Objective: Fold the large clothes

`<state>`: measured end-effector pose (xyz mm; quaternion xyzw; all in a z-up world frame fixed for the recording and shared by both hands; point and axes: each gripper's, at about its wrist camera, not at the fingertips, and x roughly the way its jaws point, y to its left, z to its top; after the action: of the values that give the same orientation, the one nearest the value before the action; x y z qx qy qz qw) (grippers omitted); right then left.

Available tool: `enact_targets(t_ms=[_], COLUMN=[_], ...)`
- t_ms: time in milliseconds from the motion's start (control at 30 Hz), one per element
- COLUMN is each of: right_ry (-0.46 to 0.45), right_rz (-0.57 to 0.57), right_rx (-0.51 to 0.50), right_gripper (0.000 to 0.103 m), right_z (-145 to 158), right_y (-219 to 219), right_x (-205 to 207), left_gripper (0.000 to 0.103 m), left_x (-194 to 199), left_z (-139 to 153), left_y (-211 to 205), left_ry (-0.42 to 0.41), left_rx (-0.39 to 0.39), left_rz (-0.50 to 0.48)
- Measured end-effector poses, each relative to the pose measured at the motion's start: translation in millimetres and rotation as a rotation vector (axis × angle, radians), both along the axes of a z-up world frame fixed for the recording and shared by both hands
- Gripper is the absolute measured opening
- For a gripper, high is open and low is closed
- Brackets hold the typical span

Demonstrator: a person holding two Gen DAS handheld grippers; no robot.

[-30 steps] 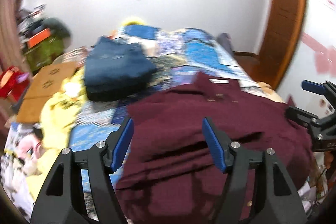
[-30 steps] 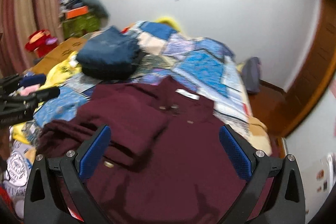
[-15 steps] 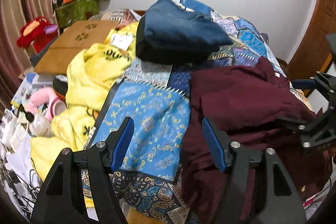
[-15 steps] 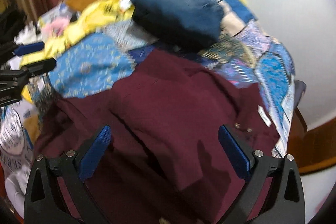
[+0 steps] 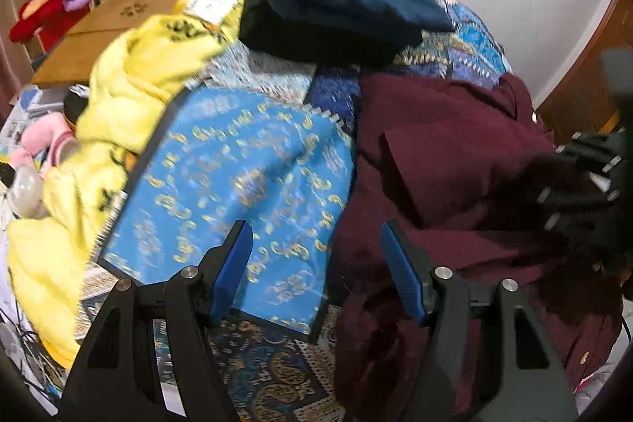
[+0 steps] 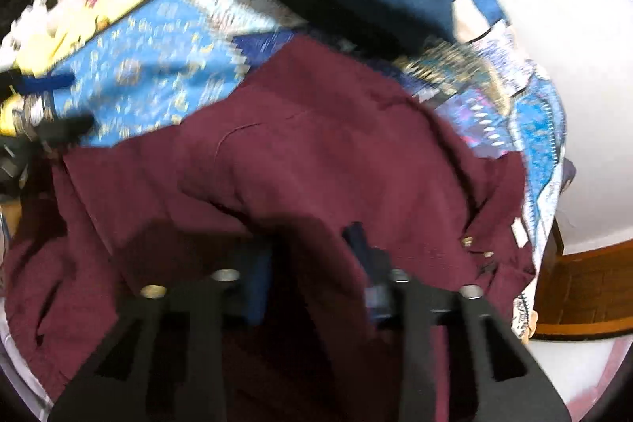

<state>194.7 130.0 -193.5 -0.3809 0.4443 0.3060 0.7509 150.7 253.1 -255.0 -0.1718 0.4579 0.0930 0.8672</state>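
A large maroon shirt (image 5: 455,161) lies crumpled on a bed with a blue patterned quilt (image 5: 245,176). It fills the right wrist view (image 6: 316,153). My left gripper (image 5: 316,256) is open and empty, hovering over the quilt at the shirt's left edge. My right gripper (image 6: 312,256) has narrowed its jaws around a raised fold of the maroon shirt, with cloth between the blurred blue pads. It also shows at the right of the left wrist view (image 5: 585,192).
A folded navy garment (image 5: 340,2) sits at the far end of the bed. A yellow blanket (image 5: 130,74) lies to the left, beside a brown box (image 5: 103,30) and clutter. A wooden door frame (image 6: 585,287) stands at right.
Both grippers dropped lower toward the bed. The right gripper's jaws closed from wide open onto a fold of the maroon shirt. The left gripper stayed open.
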Motion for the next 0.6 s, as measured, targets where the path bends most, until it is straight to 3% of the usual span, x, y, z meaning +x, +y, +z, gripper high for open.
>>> enact_targets(t_ms=[200,367,600], right_ry=[-0.102,-0.177,-0.215], right_rz=[-0.098,-0.248,-0.473], right_rx=[0.207,0.396,0.578], right_gripper=[0.011,0.010,0.009], right_z=[63,115,137], right_y=[-37,-100,-199], right_x=[0,3,3], left_gripper=[0.066,0.066,0.067], left_x=[0,-2,-5], left_z=[-15,-18,-24], left_y=[-12,-22,-34], left_ry=[0.047,0.080,0.124], left_rx=[-0.008,0.019,0.059], left_rz=[-0.024,-0.038,-0.026])
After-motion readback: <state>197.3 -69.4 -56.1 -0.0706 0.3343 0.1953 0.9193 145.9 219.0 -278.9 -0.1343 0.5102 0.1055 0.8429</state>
